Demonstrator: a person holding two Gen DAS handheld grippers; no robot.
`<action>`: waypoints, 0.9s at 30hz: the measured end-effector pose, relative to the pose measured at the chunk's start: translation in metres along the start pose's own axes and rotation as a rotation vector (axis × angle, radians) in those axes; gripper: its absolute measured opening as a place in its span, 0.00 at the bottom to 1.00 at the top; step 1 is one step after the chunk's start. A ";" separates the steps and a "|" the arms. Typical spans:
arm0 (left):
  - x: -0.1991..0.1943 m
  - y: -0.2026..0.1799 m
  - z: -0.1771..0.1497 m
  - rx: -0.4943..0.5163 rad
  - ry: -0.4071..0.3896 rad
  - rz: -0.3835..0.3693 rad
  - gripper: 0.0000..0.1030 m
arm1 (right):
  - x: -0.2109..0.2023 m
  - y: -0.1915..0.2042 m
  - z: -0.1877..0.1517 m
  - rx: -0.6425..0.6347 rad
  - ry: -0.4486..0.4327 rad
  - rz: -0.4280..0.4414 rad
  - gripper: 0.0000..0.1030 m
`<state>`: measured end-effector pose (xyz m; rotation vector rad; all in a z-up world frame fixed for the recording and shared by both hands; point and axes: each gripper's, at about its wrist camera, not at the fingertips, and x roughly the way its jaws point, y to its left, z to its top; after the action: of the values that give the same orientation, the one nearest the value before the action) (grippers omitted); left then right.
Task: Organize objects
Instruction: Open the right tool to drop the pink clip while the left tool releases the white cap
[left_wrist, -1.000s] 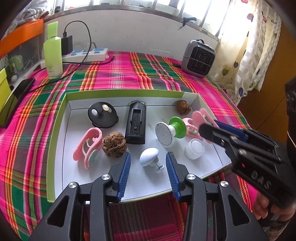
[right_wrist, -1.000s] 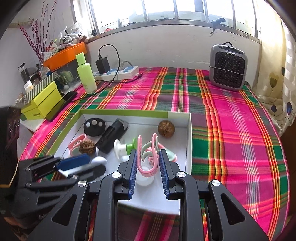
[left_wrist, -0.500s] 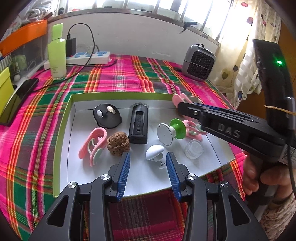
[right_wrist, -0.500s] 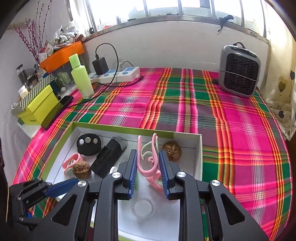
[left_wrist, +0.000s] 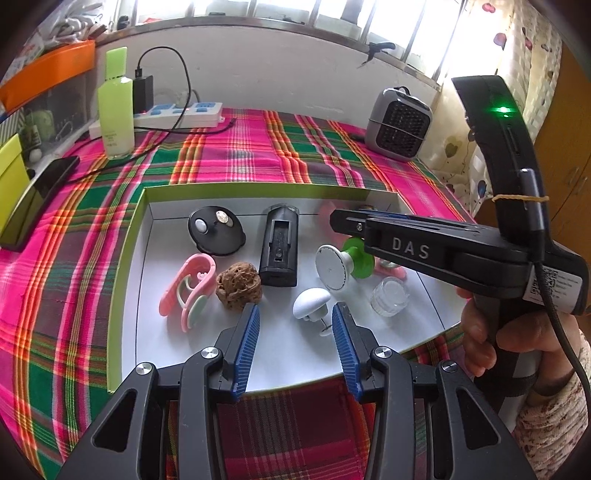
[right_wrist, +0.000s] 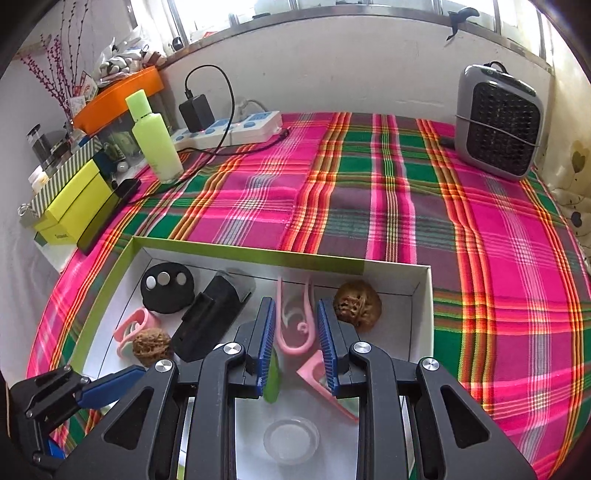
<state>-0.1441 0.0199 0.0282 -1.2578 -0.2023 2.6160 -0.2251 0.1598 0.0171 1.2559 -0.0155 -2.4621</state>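
A white tray with a green rim (left_wrist: 125, 258) (right_wrist: 424, 317) lies on the plaid cloth. It holds a black disc (left_wrist: 216, 230), a black case (left_wrist: 280, 245), a pink clip (left_wrist: 188, 288), a walnut (left_wrist: 239, 282), a white and green knob (left_wrist: 338, 262), a white mushroom-shaped knob (left_wrist: 311, 301) and a clear jar (left_wrist: 389, 295). My left gripper (left_wrist: 295, 328) is open just short of the mushroom knob. My right gripper (right_wrist: 295, 328) is shut on a second pink clip (right_wrist: 295, 325), held above the tray beside another walnut (right_wrist: 357, 306).
A green bottle (right_wrist: 155, 138), a power strip with charger (right_wrist: 229, 127), a phone (left_wrist: 35, 199) and yellow boxes (right_wrist: 70, 206) stand at the back left. A grey heater (right_wrist: 498, 118) stands at the back right.
My right gripper has carried the pink clip up and toward the tray's far right corner, next to the walnut there. My left gripper has hardly moved.
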 end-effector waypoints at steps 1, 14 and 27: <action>0.000 0.000 0.000 0.000 0.001 0.001 0.38 | 0.001 0.000 0.000 0.002 0.003 -0.001 0.24; 0.001 0.001 -0.001 0.000 0.001 0.018 0.38 | 0.003 0.000 0.000 0.000 0.004 -0.002 0.24; 0.000 0.002 -0.001 0.003 -0.004 0.057 0.42 | -0.006 0.003 -0.007 -0.011 -0.018 -0.012 0.29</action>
<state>-0.1438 0.0184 0.0276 -1.2762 -0.1655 2.6656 -0.2157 0.1597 0.0180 1.2332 0.0005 -2.4805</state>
